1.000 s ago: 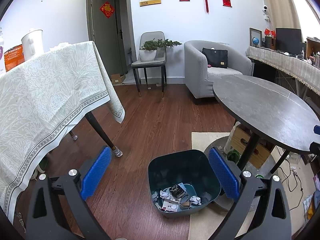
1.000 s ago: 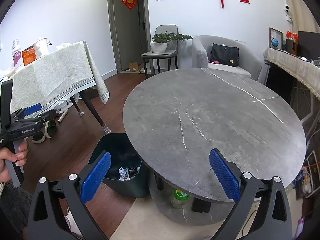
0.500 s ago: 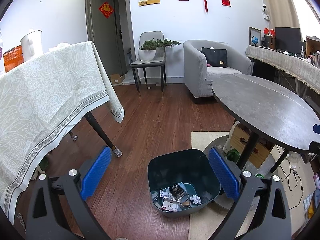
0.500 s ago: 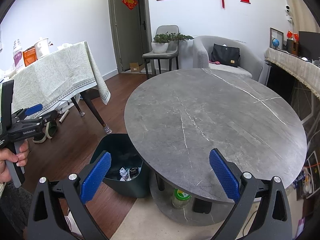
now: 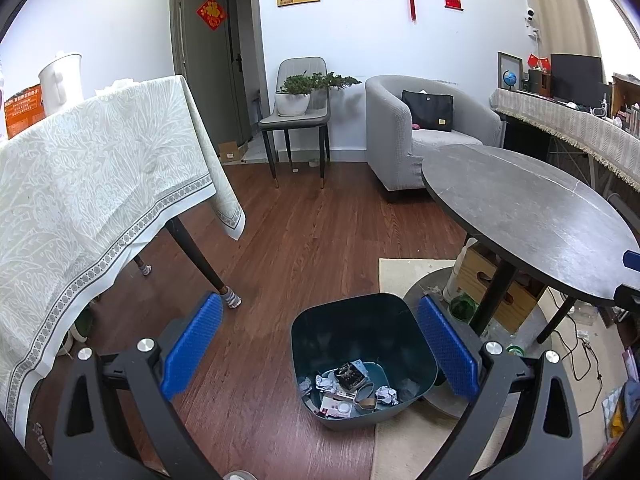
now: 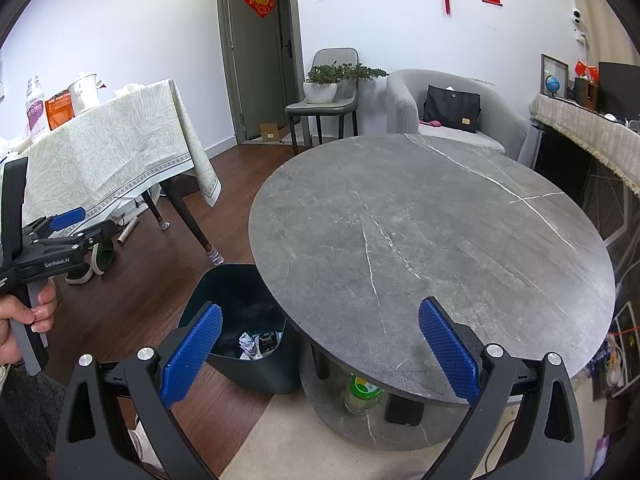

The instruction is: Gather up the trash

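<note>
Where the wooden floor (image 5: 320,240) meets a pale rug (image 5: 400,276), a dark green bin (image 5: 362,320) stands open, at about five o'clock in the left wrist view, tucked just beside the base of the round table (image 5: 520,208). At its bottom lies the trash (image 5: 352,388): crumpled paper balls, a small dark carton, a white-and-pink wrapper and a dark oval piece, all loosely heaped. The left gripper (image 5: 320,348) hangs above the bin with its blue-padded jaws spread wide and nothing between them; its right pad (image 5: 448,350) sits over the bin's rim at three o'clock from the bin's middle.

In the right wrist view the bin (image 6: 240,320) appears at seven o'clock, half hidden under the edge of the grey marbled table (image 6: 432,232), with a bit of crumpled paper (image 6: 249,344) showing inside. The right gripper (image 6: 318,348) hovers at the near edge of that tabletop, jaws likewise wide apart and holding nothing. On the table's lower shelf stands a green-lidded jar (image 6: 363,394).

At nine o'clock a hand (image 6: 22,320) grips the handle of the left gripper (image 6: 64,226). Behind it, a table under a pale patterned cloth (image 6: 116,148) carries a jug and packets. At twelve o'clock stand a chair with a potted plant (image 6: 324,84) and a grey armchair (image 6: 456,116).
</note>
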{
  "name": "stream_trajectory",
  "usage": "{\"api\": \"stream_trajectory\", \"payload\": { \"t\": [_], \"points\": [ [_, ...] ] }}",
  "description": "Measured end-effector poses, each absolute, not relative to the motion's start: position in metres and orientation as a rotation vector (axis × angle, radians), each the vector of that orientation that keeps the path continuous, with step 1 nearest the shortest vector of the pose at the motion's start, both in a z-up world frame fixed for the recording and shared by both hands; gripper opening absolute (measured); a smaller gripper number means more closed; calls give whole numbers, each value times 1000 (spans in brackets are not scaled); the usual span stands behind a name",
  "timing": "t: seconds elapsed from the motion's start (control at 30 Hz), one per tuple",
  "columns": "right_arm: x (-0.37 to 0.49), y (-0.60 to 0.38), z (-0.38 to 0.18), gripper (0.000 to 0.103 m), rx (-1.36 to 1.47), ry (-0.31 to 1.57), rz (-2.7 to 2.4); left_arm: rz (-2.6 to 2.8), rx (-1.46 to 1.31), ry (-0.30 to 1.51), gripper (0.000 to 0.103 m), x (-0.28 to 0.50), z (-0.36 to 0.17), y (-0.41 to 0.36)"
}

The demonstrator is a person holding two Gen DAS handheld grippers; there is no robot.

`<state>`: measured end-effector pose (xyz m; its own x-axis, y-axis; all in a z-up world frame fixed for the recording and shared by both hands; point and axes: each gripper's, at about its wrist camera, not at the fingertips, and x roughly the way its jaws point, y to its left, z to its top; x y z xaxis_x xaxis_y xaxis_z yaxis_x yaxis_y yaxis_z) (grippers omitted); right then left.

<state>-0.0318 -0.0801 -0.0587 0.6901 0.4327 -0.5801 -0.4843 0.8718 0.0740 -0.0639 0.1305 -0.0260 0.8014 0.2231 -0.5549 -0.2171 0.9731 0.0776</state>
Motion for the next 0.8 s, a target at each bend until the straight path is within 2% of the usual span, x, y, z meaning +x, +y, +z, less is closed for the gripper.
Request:
{"api": "stream_trajectory", "payload": {
  "t": [0.8],
  "points": [
    [-31,-75,-63,100,-97,636,516,227,11,601,100,-63,-26,131]
  ]
}}
